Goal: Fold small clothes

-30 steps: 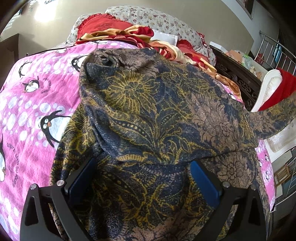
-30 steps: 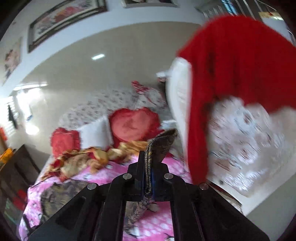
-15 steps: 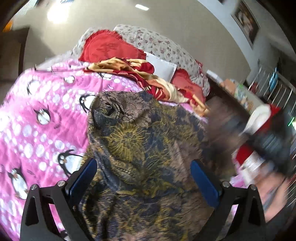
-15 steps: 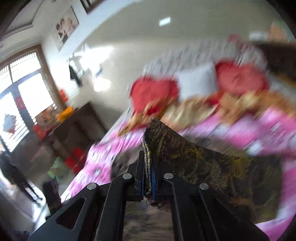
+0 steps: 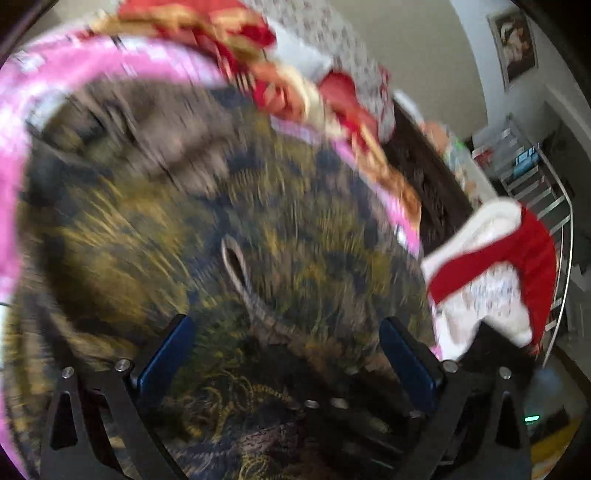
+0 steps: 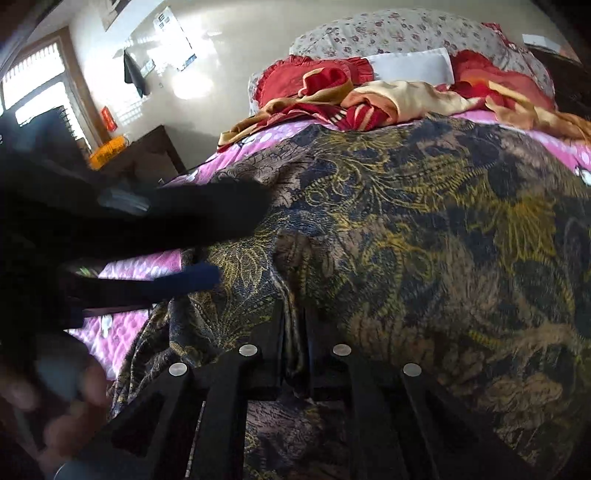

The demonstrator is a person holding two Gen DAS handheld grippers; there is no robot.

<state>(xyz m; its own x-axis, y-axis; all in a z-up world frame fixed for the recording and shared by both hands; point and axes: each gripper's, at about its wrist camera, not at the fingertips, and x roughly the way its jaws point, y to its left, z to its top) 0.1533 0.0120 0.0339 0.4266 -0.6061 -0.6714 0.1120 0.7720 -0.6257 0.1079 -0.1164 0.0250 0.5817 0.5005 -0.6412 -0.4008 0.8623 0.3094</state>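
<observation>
A batik garment in dark blue, brown and gold lies spread on the pink penguin bedsheet. My right gripper is low over its near edge. A thin fold of the cloth is still pinched between the nearly shut jaws, which are opening. My left gripper hovers wide open above the garment, with nothing gripped; that view is blurred by motion. The left gripper also shows from the right wrist as a dark blurred shape with a blue pad, over the garment's left edge.
A heap of red and gold clothes and a floral pillow fill the head of the bed. A dark wooden cabinet stands left of it. A red and white cloth hangs on a metal rack. A person's hand holds the left gripper.
My right gripper came down from high beside the red cloth, carrying the garment's corner across onto the bed. The left gripper shifted over the garment and stayed open.
</observation>
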